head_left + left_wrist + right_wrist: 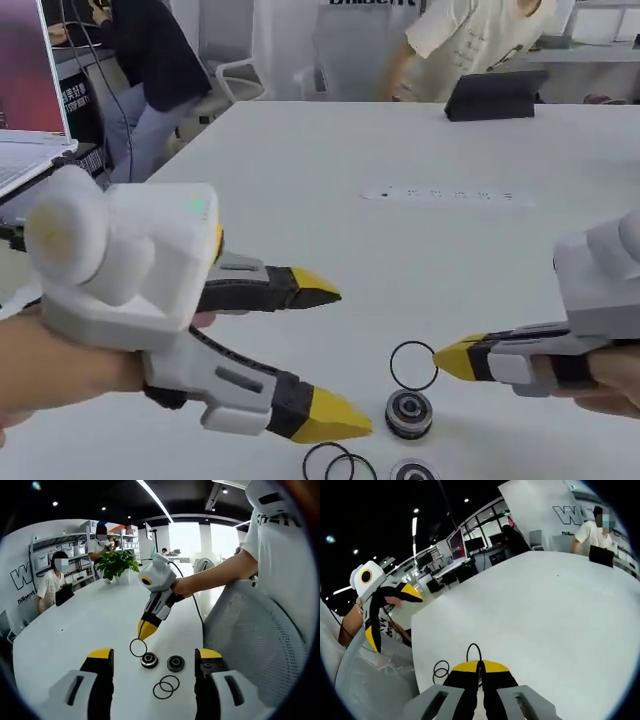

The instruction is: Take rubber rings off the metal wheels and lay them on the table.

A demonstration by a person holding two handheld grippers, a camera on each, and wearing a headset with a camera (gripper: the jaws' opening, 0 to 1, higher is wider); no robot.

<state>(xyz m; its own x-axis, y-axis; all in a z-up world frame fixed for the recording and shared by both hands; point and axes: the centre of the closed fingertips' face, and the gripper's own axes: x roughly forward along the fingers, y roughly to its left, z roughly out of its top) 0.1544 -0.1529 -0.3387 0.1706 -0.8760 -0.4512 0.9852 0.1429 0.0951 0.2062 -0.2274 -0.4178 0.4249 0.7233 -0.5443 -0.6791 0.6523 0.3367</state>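
In the head view the worktop [300,180] is mostly bare across the middle. At bottom centre two wheels [409,413] and three loose rings [392,366] crowd the gap between the left gripper [350,360] and right gripper [445,358].

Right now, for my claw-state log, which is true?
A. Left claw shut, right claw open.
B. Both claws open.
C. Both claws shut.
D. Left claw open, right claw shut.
D: the left claw gapes wide, while the right claw is closed on a rubber ring.
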